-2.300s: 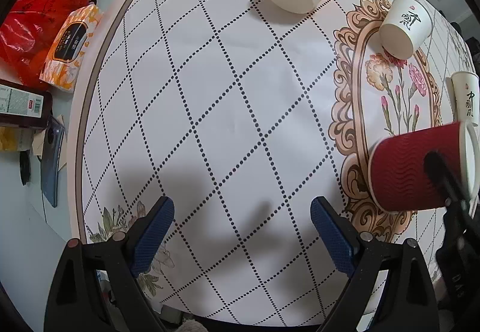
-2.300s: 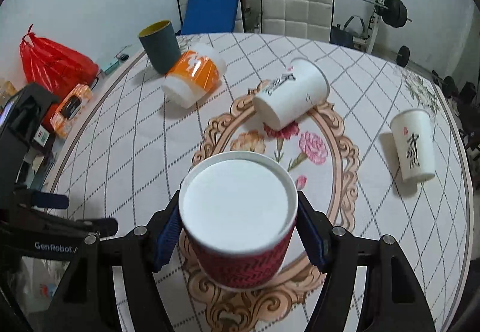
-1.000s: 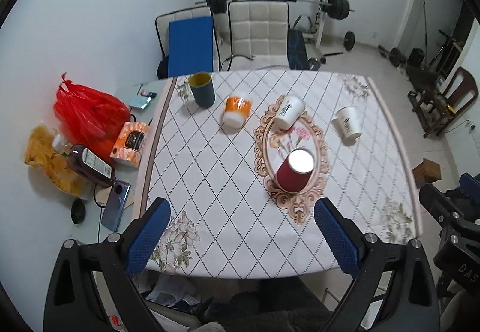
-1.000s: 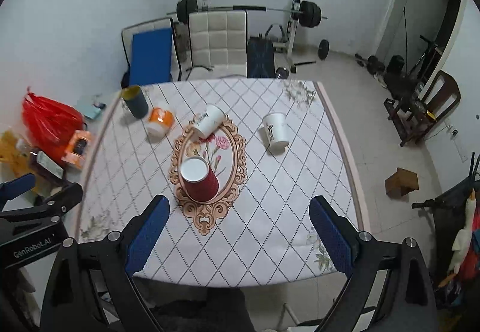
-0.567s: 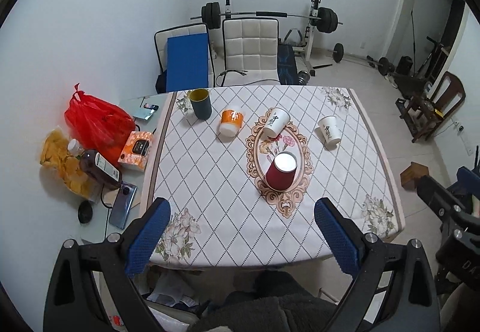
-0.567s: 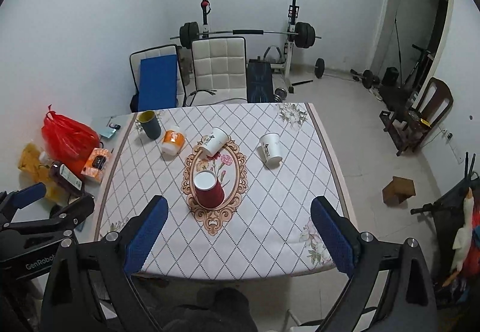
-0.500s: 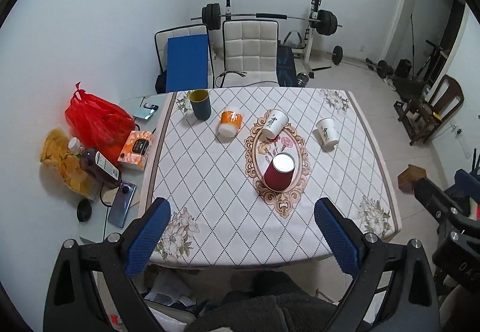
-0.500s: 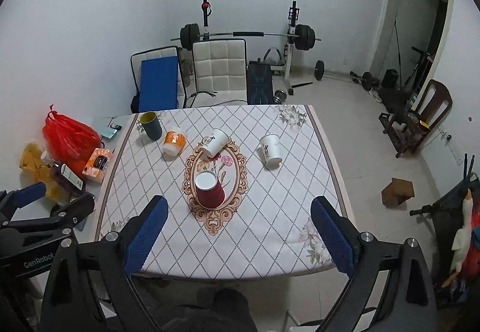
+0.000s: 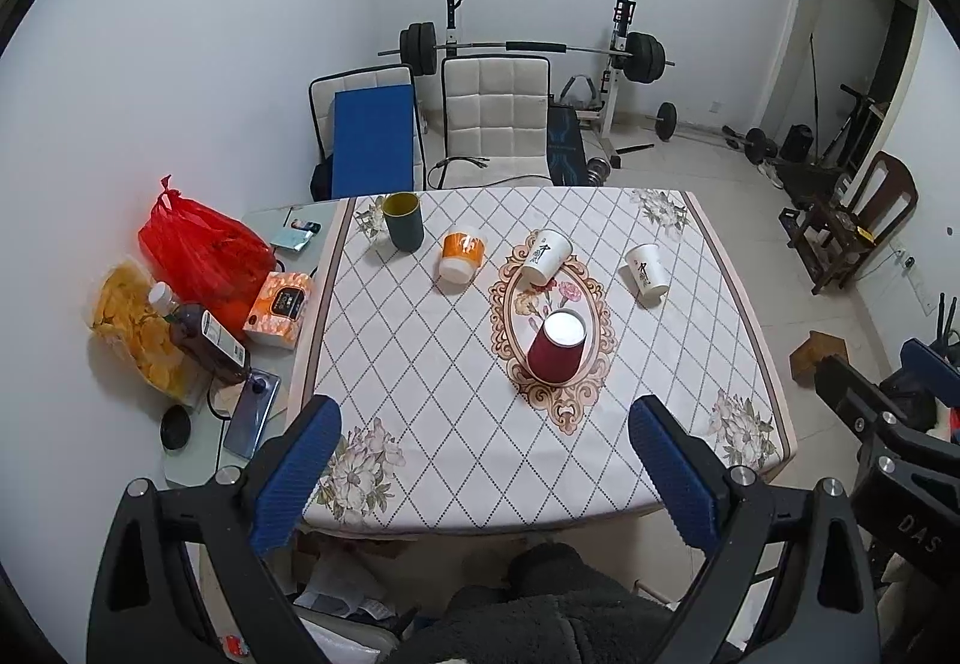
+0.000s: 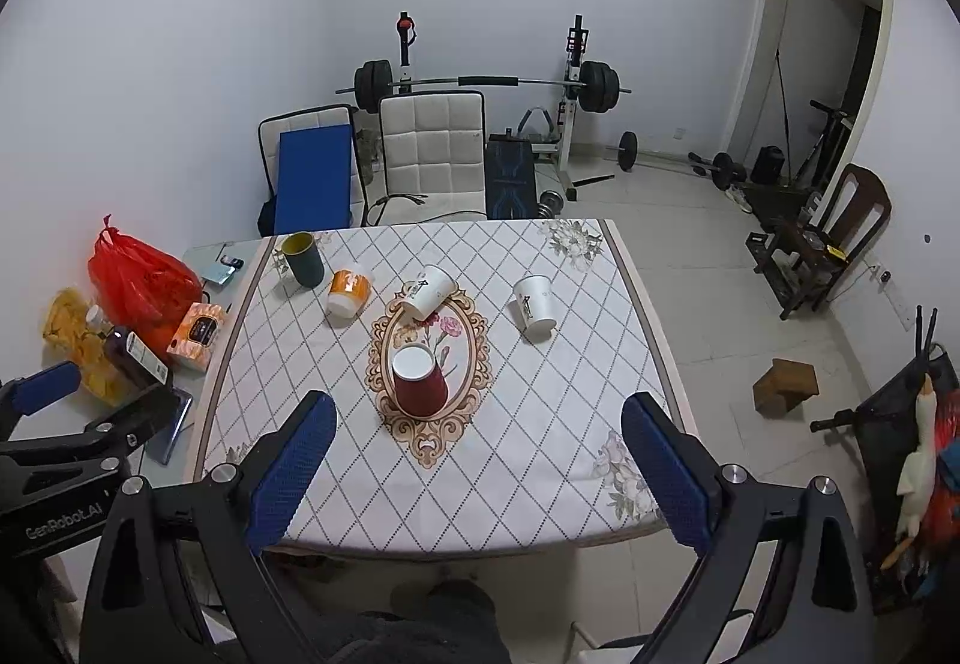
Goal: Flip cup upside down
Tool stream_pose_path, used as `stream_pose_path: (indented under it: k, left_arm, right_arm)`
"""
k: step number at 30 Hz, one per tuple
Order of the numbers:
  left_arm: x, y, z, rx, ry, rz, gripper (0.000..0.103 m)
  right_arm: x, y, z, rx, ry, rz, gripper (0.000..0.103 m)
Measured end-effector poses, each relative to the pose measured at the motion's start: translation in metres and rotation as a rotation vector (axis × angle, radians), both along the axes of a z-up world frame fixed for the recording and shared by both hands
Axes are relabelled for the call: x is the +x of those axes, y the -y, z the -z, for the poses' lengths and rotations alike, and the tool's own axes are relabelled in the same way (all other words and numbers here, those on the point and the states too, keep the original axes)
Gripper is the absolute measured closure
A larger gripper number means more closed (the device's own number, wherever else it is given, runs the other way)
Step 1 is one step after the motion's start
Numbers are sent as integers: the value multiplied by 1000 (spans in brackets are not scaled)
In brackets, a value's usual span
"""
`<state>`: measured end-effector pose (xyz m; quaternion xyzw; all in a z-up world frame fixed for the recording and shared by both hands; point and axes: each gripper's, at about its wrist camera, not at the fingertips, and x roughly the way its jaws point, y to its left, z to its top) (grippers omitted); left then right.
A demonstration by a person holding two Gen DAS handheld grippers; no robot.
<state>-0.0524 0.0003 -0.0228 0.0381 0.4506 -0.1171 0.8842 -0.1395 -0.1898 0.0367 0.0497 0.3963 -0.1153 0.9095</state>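
The red ribbed paper cup stands upside down on the oval floral motif of the table, white base up; it also shows in the right wrist view. My left gripper is open and empty, held high and back from the table's near edge. My right gripper is open and empty, likewise far above and behind the table. Two white paper cups and an orange cup lie on their sides. A dark green cup stands upright at the far left.
A side table at the left holds a red bag, a tissue box, a bottle and a phone. Chairs and a barbell rack stand behind the table. A wooden block lies on the floor at right.
The right gripper let go of the red cup, which now stands upside down on the table. Both grippers pulled far up and back from the table; in the last half second the view barely changed.
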Motion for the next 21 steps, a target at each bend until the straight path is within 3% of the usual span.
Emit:
stream_pose_path:
  k: [21]
  left_arm:
    - [-2,-4,-9,-7,4,-59,5]
  right_arm:
    - [8,5,-3,7,-2,-46,5]
